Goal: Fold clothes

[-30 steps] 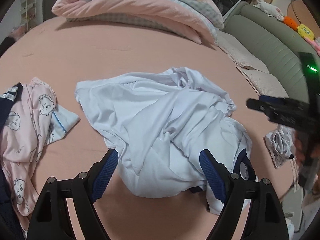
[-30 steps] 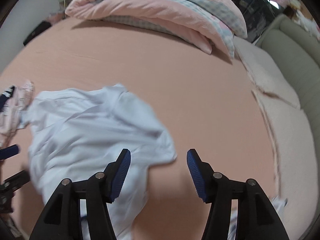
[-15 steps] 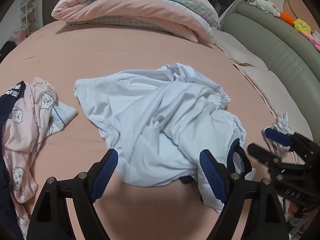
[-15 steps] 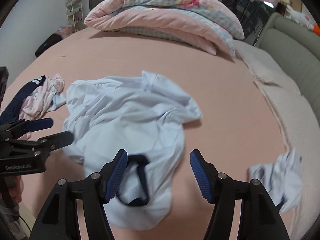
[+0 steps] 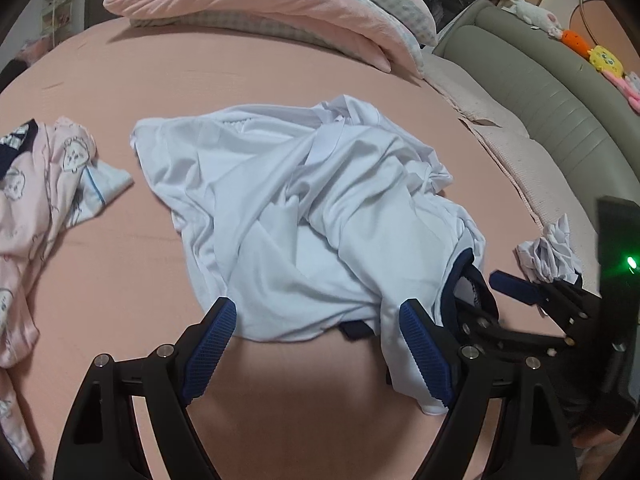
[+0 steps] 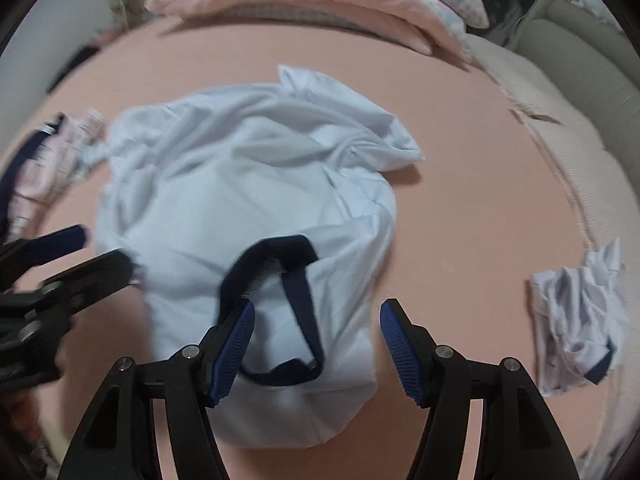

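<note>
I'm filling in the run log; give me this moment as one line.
stage: pre-grasp | white shirt: crumpled on bed, navy collar nearest | left tongs: open, empty | right tongs: open over collar

My left gripper is wide open, its two blue pads far apart and holding nothing. My right gripper is open in the same way, with nothing between its blue pads. The two grippers are close together, side by side and both low; from the left wrist view, I see the right one just to the right of my left fingers.
</note>
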### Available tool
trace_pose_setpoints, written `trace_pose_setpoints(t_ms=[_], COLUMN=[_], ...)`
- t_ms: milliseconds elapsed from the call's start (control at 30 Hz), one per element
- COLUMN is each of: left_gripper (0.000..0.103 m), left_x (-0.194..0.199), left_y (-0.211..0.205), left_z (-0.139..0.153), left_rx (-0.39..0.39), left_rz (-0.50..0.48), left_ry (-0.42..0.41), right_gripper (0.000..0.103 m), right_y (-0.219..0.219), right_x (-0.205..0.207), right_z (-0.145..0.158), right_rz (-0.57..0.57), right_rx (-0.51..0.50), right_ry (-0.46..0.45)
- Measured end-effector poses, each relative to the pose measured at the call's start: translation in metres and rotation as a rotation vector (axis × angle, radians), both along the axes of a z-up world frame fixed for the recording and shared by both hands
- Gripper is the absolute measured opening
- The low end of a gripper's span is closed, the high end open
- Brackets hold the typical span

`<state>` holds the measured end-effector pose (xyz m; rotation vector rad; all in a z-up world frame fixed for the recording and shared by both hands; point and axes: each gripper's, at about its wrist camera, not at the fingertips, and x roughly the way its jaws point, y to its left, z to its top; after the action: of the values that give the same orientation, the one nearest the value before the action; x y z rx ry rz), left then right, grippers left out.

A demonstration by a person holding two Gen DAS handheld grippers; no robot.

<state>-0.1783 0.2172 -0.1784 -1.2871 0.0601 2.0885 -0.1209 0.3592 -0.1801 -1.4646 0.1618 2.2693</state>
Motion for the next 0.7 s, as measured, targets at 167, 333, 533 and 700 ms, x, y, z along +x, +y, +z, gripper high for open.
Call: trace_pose_setpoints(t_ms=[167,333,533,700], left_gripper=[0.084,0.084,0.084,0.084], left_x=[0.004,0.007,0.015,0.022], left_y=[0.000,0.005,0.014,0.022], left_z=[-0.003,-0.007,-0.010,-0.013], left_rx=[-0.015,-0.027,-0.044,-0.059], left_rz=[-0.001,-0.019,-0.047,-0.073], left_ry=[-0.006,-0.014,-0.017,-0.019], right_gripper=[0.065,0.028,0.008,0.008], right_y=[0.004,0.002,0.012,0.049], right_x=[-0.007,-0.016,-0.001,0.018], right_z=[-0.009,-0.014,0.008,0.016], right_rz=[-0.050,0.005,-0.037,-0.199], right_rx=[0.027,-0.022,0.070,-0.004], right_ry=[-0.025,-0.026,0.060,0.112])
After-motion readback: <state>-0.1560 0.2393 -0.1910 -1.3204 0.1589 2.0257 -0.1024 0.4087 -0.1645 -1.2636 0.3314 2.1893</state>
